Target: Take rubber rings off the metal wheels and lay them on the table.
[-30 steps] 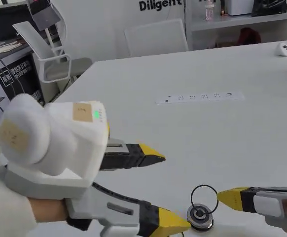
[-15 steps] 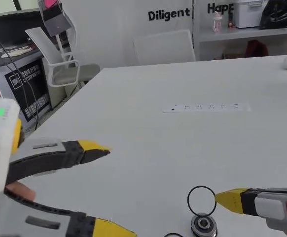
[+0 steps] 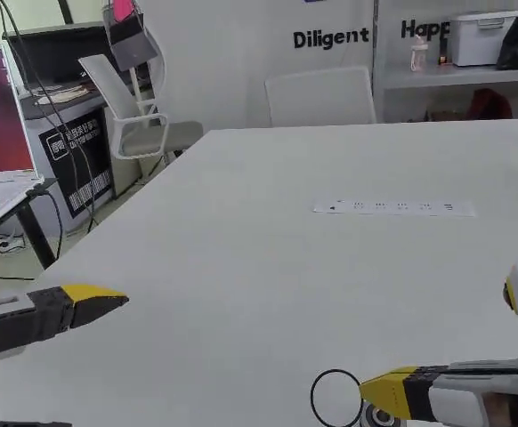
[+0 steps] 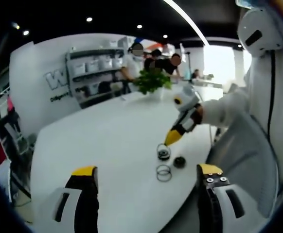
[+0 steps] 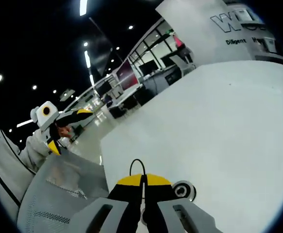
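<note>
While the right gripper [image 5: 142, 180] is clenched on a rubber ring [image 3: 314, 390] at the bottom of the head view, just left of a metal wheel [image 5: 184, 190], we see the left gripper [image 4: 147, 171] spread wide at lower left, well apart. Bare table [image 3: 241, 249] runs up-frame to a power strip [image 3: 392, 208], and its edge slants along the left. Another ring [image 4: 164, 180] lies flat near the table's edge.

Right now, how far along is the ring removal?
Done: one ring lies flat on the table beside a bare-looking wheel. In hand: the right gripper is shut on a second ring next to a second wheel. Left: laying it down. The left gripper hangs open.
</note>
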`<state>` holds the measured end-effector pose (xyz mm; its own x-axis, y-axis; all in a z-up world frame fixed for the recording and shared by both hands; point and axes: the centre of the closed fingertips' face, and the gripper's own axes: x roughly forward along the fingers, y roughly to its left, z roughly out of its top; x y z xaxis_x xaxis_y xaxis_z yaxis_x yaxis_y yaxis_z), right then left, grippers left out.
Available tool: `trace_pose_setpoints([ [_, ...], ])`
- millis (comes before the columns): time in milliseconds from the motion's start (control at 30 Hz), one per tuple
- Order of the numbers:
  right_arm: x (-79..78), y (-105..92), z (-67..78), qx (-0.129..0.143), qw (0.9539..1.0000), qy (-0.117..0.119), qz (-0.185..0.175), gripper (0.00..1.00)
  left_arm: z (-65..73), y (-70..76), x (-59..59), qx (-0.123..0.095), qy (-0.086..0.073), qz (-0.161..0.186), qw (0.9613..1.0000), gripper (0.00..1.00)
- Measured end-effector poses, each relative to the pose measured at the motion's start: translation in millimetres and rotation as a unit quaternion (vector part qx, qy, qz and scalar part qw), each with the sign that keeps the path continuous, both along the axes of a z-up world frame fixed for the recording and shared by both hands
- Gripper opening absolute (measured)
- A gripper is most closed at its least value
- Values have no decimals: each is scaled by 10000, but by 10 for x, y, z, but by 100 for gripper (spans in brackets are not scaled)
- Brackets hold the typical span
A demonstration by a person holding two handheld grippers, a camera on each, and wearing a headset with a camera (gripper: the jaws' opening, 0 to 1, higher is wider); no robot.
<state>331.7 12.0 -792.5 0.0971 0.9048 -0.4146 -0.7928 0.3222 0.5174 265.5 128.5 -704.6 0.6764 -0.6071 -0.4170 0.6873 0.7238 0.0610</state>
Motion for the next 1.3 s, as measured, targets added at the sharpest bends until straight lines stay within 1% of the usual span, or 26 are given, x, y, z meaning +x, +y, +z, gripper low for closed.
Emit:
trace_pose_setpoints([
  [133,-55,84,-104,-135,9997,73,204,0,-64,20,-77,-166,108,119,9997,87],
  [233,-72,108,-193,-249,9991,152,314,0,-119,51,-115,-145,150,218,9995,88],
  [300,-72,115,-272,-344,9987,196,334,0,-146,53,-139,-199,209,269,9992,91],
  [333,-78,118,-299,-368,9985,218,353,0,-165,48,-158,-253,260,278,9990,92],
  [400,-93,123,-350,-412,9981,262,373,0,-190,51,-170,-265,279,306,9988,92],
  [433,-107,118,-388,-464,9976,319,393,0,-208,50,-179,-266,296,320,9987,92],
  [533,-121,114,-463,-546,9969,372,416,0,-249,29,-201,-266,375,298,9985,92],
  [633,-120,100,-532,-672,9963,329,416,0,-280,24,-223,-209,475,265,9983,93],
  [733,-100,98,-577,-714,9964,242,395,0,-278,16,-229,-251,531,283,9979,94],
  [767,-98,93,-591,-753,9962,196,395,0,-279,14,-233,-252,541,279,9978,94],
  [800,-73,83,-613,-822,9959,71,371,0,-284,9,-242,-242,569,264,9977,94],
  [833,-62,79,-624,-854,9957,7,368,0,-287,7,-245,-239,577,259,9977,93],
  [867,-56,75,-630,-875,9954,-30,377,0,-302,0,-261,-221,629,230,9975,93],
  [933,-60,73,-643,-901,9952,16,381,0,-335,-9,-288,-174,723,186,9971,92],
  [1000,-66,71,-646,-909,9950,6,405,0,-348,-17,-300,-149,739,158,9970,92],
  [1033,-62,72,-642,-916,9949,-46,410,0,-351,-19,-304,-144,753,156,9969,92],
  [1200,-56,102,-636,-906,9949,-122,419,0,-339,-18,-309,-176,776,169,9967,89],
  [1300,-57,112,-638,-939,9944,-187,443,3,-333,-24,-318,-151,766,158,9968,90],
])
